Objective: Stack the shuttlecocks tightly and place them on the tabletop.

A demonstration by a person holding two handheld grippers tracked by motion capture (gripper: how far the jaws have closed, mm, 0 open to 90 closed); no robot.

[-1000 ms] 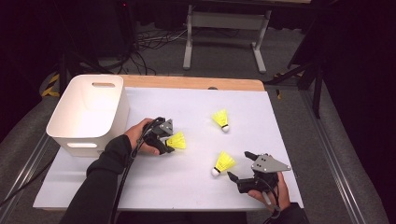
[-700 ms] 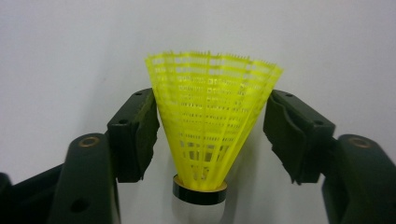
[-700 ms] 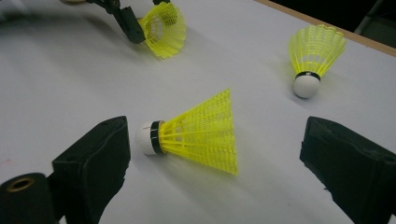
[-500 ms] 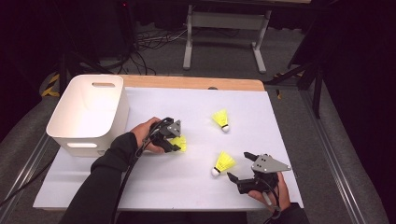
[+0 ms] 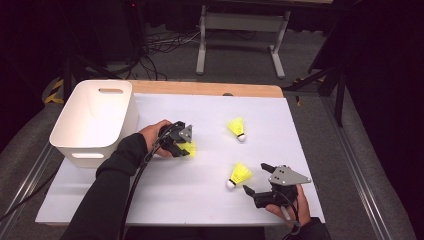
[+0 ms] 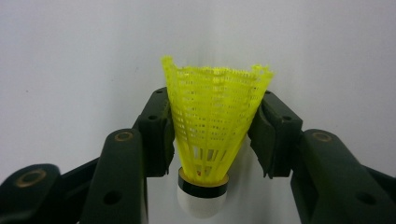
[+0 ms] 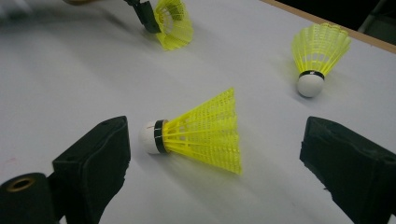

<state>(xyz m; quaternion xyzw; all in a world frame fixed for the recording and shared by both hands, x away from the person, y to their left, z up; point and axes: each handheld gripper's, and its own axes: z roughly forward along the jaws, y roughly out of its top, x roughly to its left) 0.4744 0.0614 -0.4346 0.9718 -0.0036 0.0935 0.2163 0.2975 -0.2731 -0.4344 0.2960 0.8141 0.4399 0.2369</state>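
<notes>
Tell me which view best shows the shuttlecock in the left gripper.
The left gripper view: the shuttlecock sits close up, skirt pinched between both jaws. The high view has it mostly covered; the right gripper view catches its skirt far off.

Right gripper (image 7: 212,154) jaws wide apart, yellow shuttlecock (image 7: 198,133) lying between, 2 more shuttlecocks beyond

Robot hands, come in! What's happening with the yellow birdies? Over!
Left gripper just closed on one shuttlecock. Right gripper open around the second shuttlecock, not touching. Third shuttlecock lies loose. White bin unblocked.
</notes>
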